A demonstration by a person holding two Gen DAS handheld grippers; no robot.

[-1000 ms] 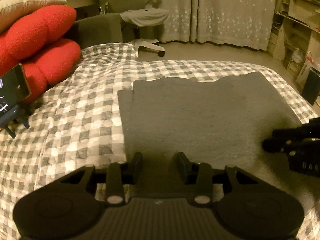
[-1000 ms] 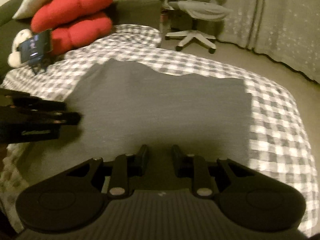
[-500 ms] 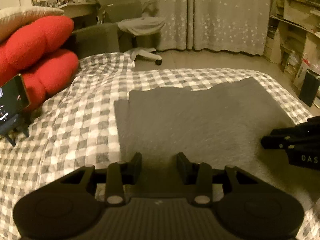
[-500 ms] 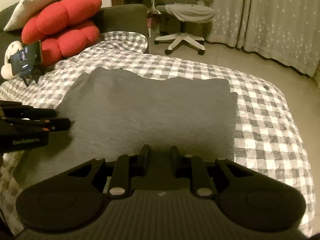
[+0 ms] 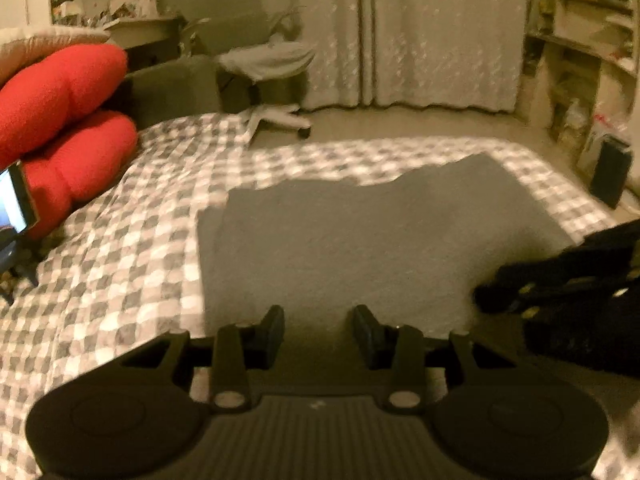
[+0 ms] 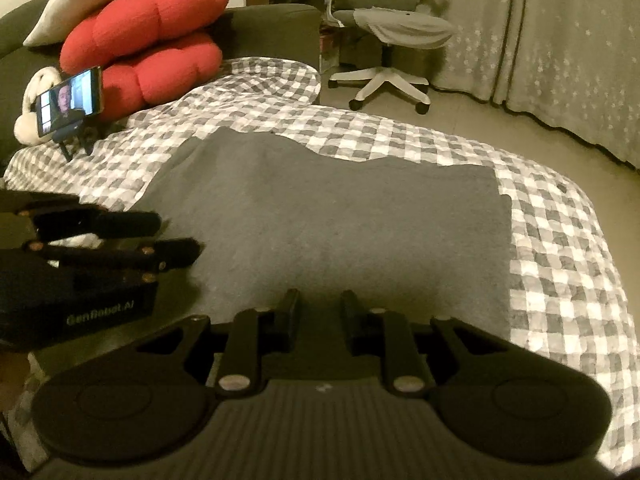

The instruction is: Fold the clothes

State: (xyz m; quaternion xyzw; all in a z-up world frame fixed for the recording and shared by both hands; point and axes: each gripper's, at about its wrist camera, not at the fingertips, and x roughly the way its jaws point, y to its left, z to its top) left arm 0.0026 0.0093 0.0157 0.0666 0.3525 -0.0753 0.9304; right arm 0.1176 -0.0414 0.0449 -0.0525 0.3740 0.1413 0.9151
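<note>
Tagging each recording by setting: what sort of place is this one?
Most likely a lived-in bedroom: a bed with a checked cover, red cushions stacked at its head, and an office chair before long curtains.

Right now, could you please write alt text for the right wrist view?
A dark grey garment lies flat on a checked bedspread, with the right tongs slightly apart at its near edge. The left tongs enter from the left; red cushions and a lit phone sit behind.
</note>
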